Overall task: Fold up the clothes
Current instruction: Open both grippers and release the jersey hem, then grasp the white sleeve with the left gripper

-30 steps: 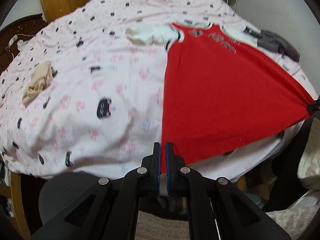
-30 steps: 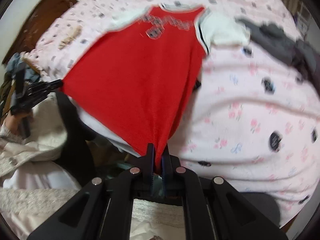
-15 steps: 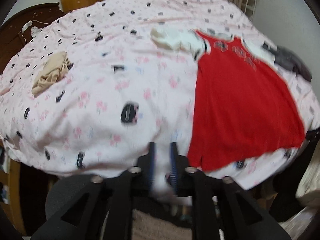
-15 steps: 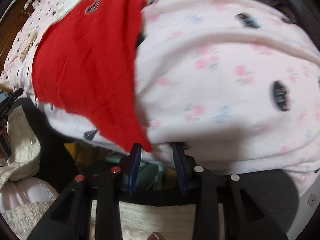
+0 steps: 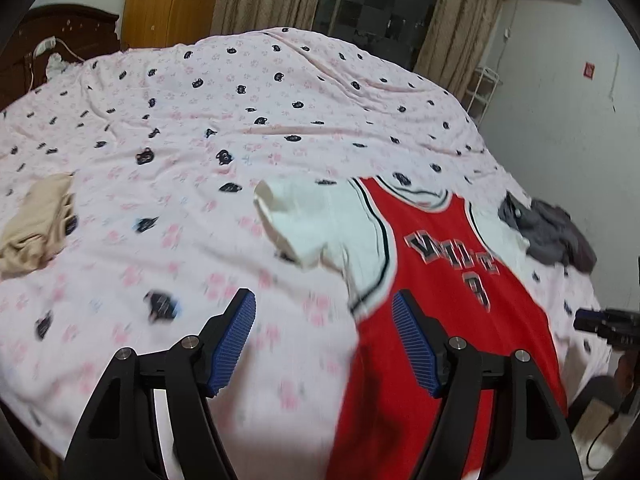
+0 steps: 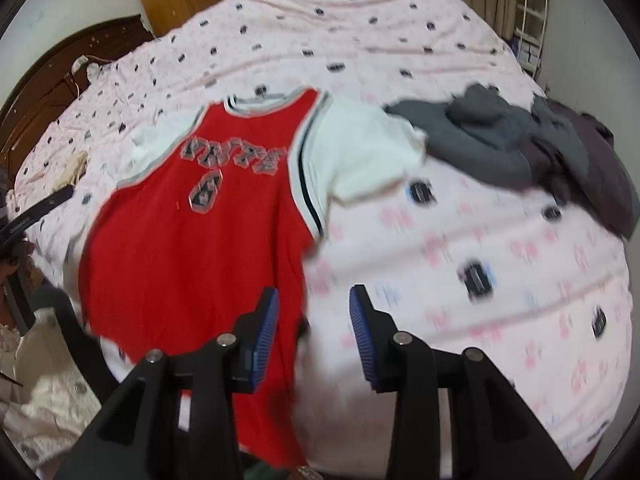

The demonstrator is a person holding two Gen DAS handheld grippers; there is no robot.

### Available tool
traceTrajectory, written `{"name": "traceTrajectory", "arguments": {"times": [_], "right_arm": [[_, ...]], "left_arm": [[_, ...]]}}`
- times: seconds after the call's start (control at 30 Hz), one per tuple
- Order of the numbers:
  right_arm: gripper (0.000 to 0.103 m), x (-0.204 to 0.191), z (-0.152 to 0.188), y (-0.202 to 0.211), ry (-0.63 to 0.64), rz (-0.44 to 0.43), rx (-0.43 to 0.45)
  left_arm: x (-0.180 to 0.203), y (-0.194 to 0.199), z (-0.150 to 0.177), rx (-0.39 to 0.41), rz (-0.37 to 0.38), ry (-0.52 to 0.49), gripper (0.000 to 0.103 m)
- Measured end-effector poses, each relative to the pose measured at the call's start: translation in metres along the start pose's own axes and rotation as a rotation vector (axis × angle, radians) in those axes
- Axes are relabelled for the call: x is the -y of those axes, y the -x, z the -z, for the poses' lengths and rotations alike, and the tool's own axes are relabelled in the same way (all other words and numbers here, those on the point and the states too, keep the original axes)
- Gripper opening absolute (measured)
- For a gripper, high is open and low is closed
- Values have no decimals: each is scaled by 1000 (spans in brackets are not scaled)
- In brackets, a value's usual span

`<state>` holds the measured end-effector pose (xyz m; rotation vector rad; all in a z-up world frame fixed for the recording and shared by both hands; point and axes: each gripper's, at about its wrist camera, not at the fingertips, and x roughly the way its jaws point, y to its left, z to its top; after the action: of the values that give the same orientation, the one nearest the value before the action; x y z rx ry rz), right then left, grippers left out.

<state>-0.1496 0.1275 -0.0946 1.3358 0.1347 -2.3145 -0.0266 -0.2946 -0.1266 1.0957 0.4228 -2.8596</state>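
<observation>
A red basketball jersey [image 5: 448, 320] with white sleeves lies flat on the pink patterned bed, collar away from me, hem hanging over the near edge. In the right wrist view the same jersey [image 6: 192, 248] fills the left half. My left gripper [image 5: 324, 316] is open above the jersey's left side, its right pad over the red cloth. My right gripper [image 6: 314, 312] is open over the jersey's right edge. Neither holds anything. The other gripper's tip [image 5: 600, 322] shows at the far right of the left wrist view.
A beige garment [image 5: 38, 220] lies crumpled at the bed's left. A grey and dark pile of clothes [image 6: 528, 140] sits to the right of the jersey. The pink bedsheet [image 5: 240, 120] spreads far back. A dark wooden headboard [image 6: 60, 68] stands on the left.
Both grippers let go of the jersey's bottom corners and opened wide. The jersey dropped flat onto the bed, and both grippers rose and moved forward over it.
</observation>
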Motion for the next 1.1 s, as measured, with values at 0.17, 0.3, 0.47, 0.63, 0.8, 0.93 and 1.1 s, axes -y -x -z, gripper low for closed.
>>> {"name": "traceTrajectory", "arguments": {"times": [0.17, 0.3, 0.47, 0.63, 0.8, 0.93, 1.1], "right_arm": [[40, 9, -18, -22, -90, -11, 15], [40, 18, -21, -35, -125, 8, 16], [40, 29, -25, -51, -167, 32, 16], [40, 26, -26, -58, -152, 35, 0], [40, 22, -25, -60, -129, 59, -6], [40, 25, -24, -62, -139, 70, -11], [40, 30, -23, -66, -166, 67, -25]], "left_arm": [[-14, -29, -10, 26, 24, 30, 67], [-15, -47, -17, 33, 34, 25, 67], [-21, -73, -28, -13, 31, 49, 67], [-30, -99, -37, -68, 30, 103, 60], [-37, -114, -31, -103, 15, 130, 43], [-43, -119, -28, -110, 13, 151, 24], [-47, -121, -28, -107, 30, 169, 12]]}}
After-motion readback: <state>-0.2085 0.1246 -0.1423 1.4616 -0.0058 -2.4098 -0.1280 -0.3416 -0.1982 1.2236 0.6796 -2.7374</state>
